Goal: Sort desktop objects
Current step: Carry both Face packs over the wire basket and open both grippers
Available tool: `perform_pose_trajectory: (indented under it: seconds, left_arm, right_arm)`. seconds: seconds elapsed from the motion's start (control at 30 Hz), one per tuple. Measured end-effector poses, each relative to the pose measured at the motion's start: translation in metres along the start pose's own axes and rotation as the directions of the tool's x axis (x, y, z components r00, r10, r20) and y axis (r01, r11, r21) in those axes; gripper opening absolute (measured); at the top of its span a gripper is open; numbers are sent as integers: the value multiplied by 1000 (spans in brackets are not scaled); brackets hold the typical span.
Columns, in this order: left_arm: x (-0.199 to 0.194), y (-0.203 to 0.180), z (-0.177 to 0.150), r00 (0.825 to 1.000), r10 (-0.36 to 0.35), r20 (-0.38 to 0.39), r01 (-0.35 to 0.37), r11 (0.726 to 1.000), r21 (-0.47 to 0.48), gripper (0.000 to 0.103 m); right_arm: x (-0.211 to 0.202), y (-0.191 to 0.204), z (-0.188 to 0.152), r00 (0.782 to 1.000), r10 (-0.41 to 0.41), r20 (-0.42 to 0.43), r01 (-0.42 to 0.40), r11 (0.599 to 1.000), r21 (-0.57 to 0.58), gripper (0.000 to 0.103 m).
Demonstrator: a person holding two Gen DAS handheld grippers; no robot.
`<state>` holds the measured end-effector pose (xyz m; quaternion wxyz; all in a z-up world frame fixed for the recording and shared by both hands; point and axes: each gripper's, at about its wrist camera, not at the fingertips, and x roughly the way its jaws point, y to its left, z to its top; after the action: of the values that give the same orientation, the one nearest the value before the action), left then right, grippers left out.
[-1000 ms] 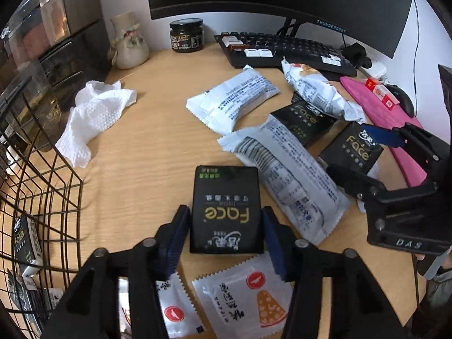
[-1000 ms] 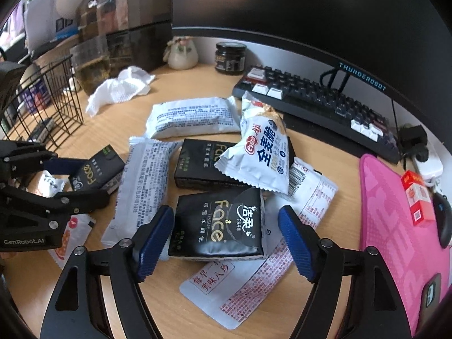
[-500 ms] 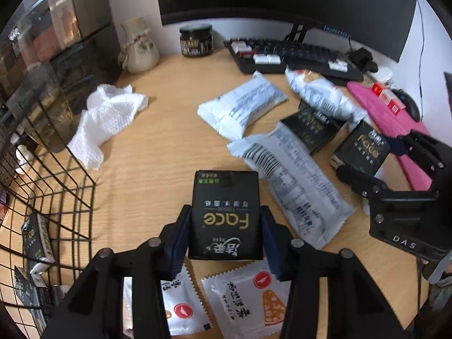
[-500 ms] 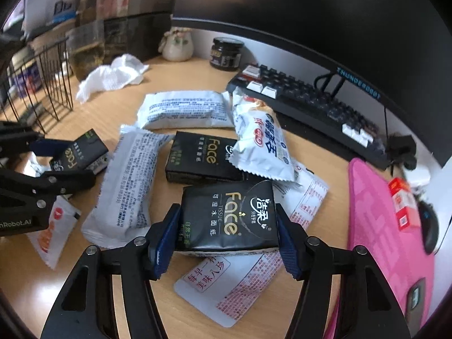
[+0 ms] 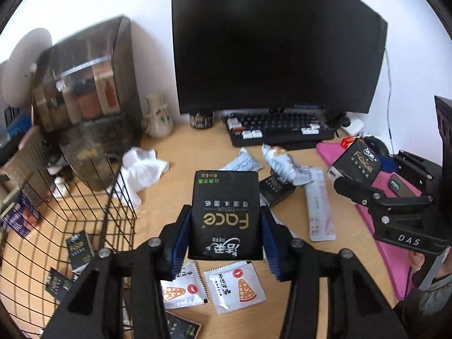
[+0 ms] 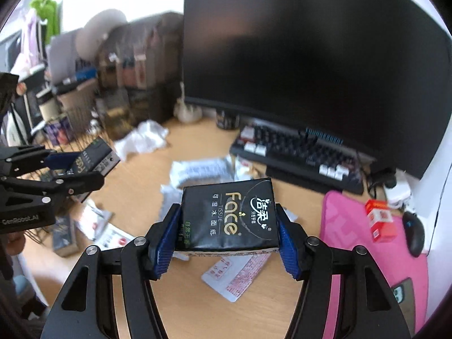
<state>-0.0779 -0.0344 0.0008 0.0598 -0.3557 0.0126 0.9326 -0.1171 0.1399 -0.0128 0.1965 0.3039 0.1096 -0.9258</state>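
Note:
My left gripper (image 5: 224, 234) is shut on a black Face tissue pack (image 5: 226, 212) and holds it above the desk, beside the black wire basket (image 5: 56, 226), which has several black packs in it. My right gripper (image 6: 227, 234) is shut on another black Face tissue pack (image 6: 228, 216), lifted off the desk. Each gripper shows in the other view, the right one (image 5: 358, 169) at right, the left one (image 6: 82, 166) at left. A further black pack (image 5: 275, 190) and white snack bags (image 5: 285, 166) lie mid-desk.
Two white sauce sachets (image 5: 234, 285) lie below the left gripper. A crumpled white tissue (image 5: 138, 169), vase (image 5: 158, 120), jar (image 5: 201, 119), keyboard (image 5: 282, 130), monitor (image 5: 276, 42) stand behind. A pink mat (image 6: 375, 254) with red box (image 6: 380, 220) and mouse (image 6: 414, 233) is right.
Both grippers closed on their tissue packs and lifted them off the desk. The left one moved toward the wire basket; both views now tilt up toward the monitor.

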Motion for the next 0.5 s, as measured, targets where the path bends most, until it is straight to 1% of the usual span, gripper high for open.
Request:
perform_pose_trajectory:
  seconds: [0.2, 0.3, 0.5]
  left_arm:
    - [-23, 2, 0, 999, 13, 30, -13, 1000, -3, 52]
    - [-34, 8, -2, 998, 36, 43, -35, 999, -13, 52]
    - [-55, 37, -12, 994, 94, 60, -90, 994, -67, 52]
  right_arm:
    - [-21, 18, 8, 999, 29, 39, -28, 999, -20, 62]
    - [-28, 31, 15, 997, 56, 59, -54, 998, -38, 62]
    - [-28, 65, 27, 988, 139, 74, -133, 988, -81, 62]
